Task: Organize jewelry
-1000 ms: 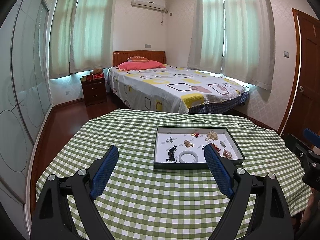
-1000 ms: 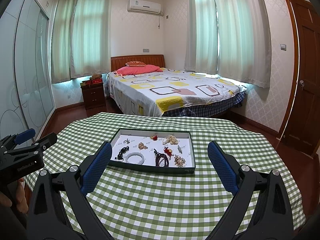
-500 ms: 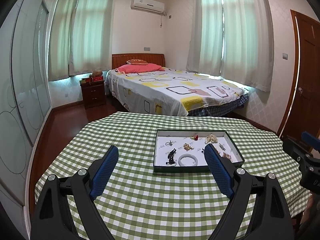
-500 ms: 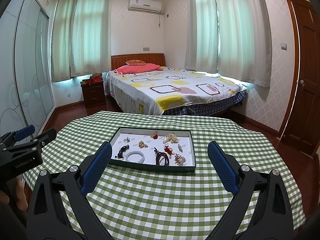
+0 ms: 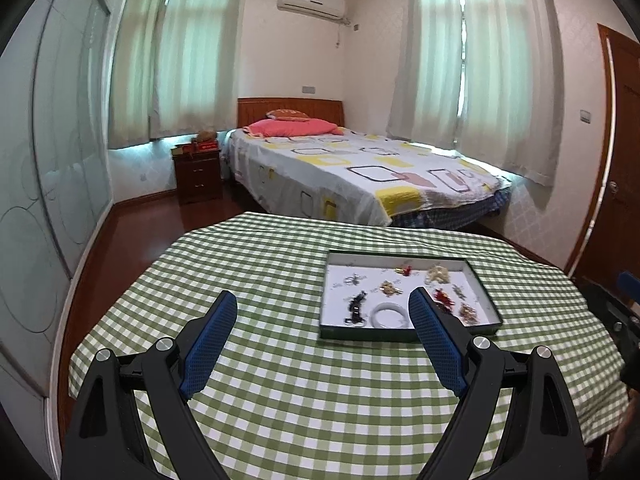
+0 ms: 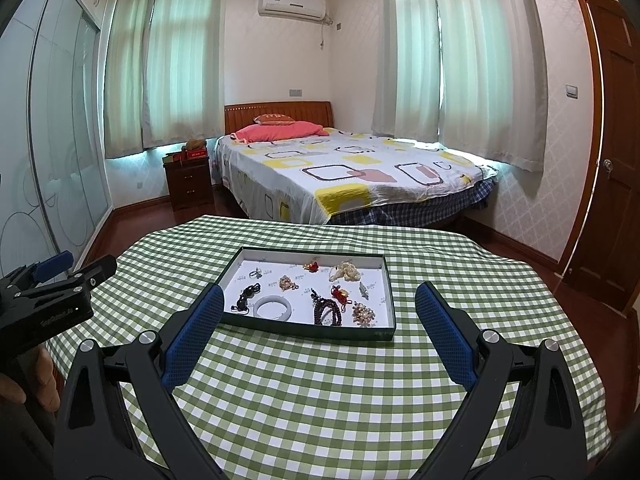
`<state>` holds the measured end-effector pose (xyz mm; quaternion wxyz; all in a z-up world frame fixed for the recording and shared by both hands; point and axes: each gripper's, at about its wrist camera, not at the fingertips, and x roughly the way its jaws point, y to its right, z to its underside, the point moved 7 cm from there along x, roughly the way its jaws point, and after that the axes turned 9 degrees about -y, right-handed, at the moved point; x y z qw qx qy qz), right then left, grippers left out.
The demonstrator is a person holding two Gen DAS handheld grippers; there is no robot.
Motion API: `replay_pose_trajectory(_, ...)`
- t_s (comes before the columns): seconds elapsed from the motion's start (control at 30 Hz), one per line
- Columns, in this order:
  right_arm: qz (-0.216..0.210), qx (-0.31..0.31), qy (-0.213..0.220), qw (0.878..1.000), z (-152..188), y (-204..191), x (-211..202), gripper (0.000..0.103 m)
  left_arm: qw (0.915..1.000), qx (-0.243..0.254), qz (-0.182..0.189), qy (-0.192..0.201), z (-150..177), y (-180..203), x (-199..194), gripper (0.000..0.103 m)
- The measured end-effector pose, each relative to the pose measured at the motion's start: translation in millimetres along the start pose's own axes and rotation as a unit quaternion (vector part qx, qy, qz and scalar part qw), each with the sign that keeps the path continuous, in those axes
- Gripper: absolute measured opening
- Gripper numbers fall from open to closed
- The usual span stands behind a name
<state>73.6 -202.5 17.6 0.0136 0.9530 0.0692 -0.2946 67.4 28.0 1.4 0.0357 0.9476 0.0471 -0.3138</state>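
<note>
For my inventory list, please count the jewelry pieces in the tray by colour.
Silver pieces: 2
Red pieces: 2
Gold pieces: 2
Dark pieces: 2
Cream cluster: 1
White bangle: 1
Total: 10

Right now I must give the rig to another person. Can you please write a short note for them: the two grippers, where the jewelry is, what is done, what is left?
Left gripper: open, empty, above the checked tablecloth, just left of the tray.
Right gripper: open, empty, facing the tray's near edge.
Tray: lies on the table; all jewelry is inside, loose and apart. White bangle, black piece and dark bead string lie near the front; pearl cluster and red charm at the back.
Done: nothing visible; no piece is held.
Left: the whole organizing.
</note>
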Motion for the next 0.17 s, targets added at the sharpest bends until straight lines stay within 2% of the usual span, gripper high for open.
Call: replay_pose_trajectory(0.17, 0.001, 0.003, -0.009, 1.0, 2, 2, 8, 0.094, 0.9996, 0.005, -0.006, -0.028, 5, -5, 20, 0.085)
